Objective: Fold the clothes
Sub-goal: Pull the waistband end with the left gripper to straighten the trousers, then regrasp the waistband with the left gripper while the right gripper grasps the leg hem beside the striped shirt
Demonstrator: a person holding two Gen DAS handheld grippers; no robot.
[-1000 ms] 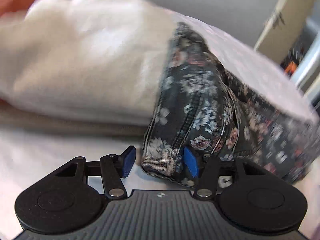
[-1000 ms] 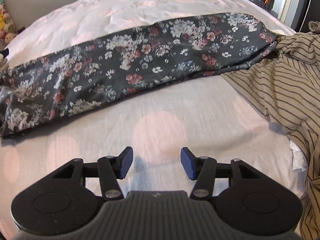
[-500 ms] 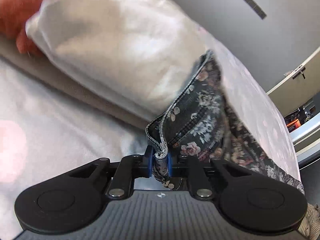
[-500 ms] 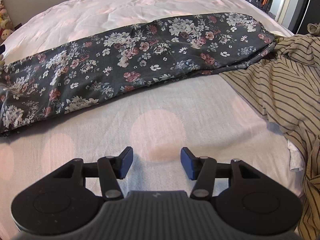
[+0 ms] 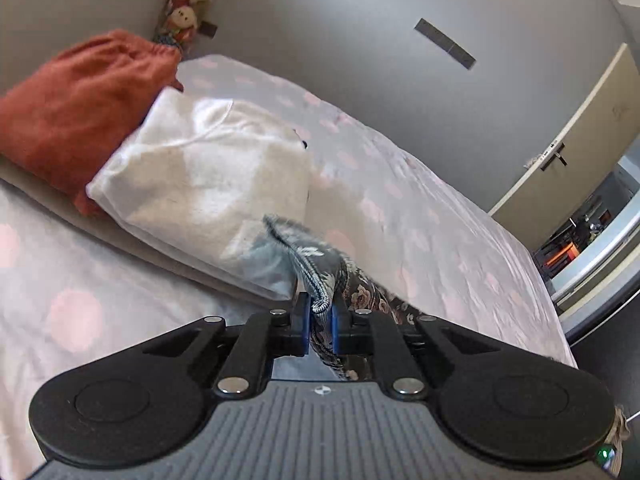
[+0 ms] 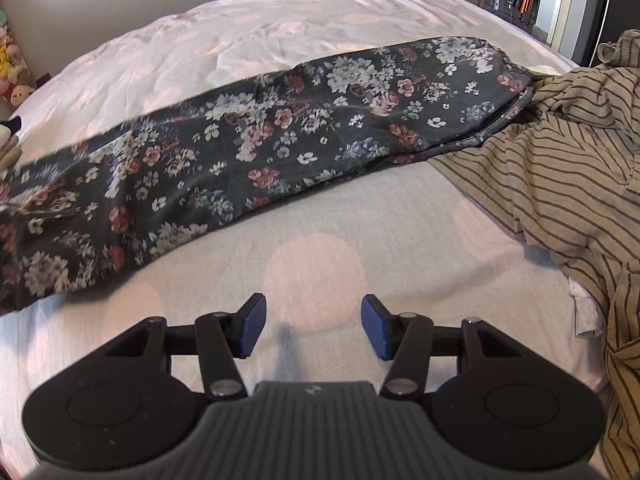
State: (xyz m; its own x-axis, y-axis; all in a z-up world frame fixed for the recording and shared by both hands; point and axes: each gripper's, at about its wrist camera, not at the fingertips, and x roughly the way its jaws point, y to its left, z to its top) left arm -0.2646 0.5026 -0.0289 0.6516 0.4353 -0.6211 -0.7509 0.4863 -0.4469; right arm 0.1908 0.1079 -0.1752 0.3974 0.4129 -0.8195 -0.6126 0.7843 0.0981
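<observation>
In the left wrist view, a rust-orange garment (image 5: 76, 120) lies folded at the far left, its left edge cut off by the frame. A folded white garment (image 5: 208, 184) leans against it and covers its lower right corner. Both rest on a beige strip (image 5: 132, 248) whose nature is hard to make out. Above them, in the room's corner, sit plush toys (image 5: 188, 0), small and partly blurred. The left gripper (image 5: 320, 322) has its jaws closed tight on a stitched hem of the floral garment (image 5: 316, 280), with only the thickness of the fabric between the blue pads. The lifted cloth above the grip is blurred, and the rest of the garment drops behind the gripper body, out of sight. To the right the polka-dot bedspread (image 5: 440, 220) stretches toward a beige door (image 5: 580, 152) and a doorway whose contents are too small to read.

In the right wrist view, the plush toys (image 6: 16, 80) appear again at the left edge, mostly cut off. The floral garment (image 6: 260, 152) lies as a long band across the bedspread (image 6: 312, 272); its left end is smeared by motion and runs out of frame. The right gripper (image 6: 313, 328) hangs just over bare bedspread with its jaws wide apart and nothing between them, well short of the garment. At the right, the floral garment's far end touches a crumpled striped shirt (image 6: 560, 180), which hides that end's edge. A bit of white cloth (image 6: 586, 314) peeks from under the shirt; what it belongs to cannot be told.
</observation>
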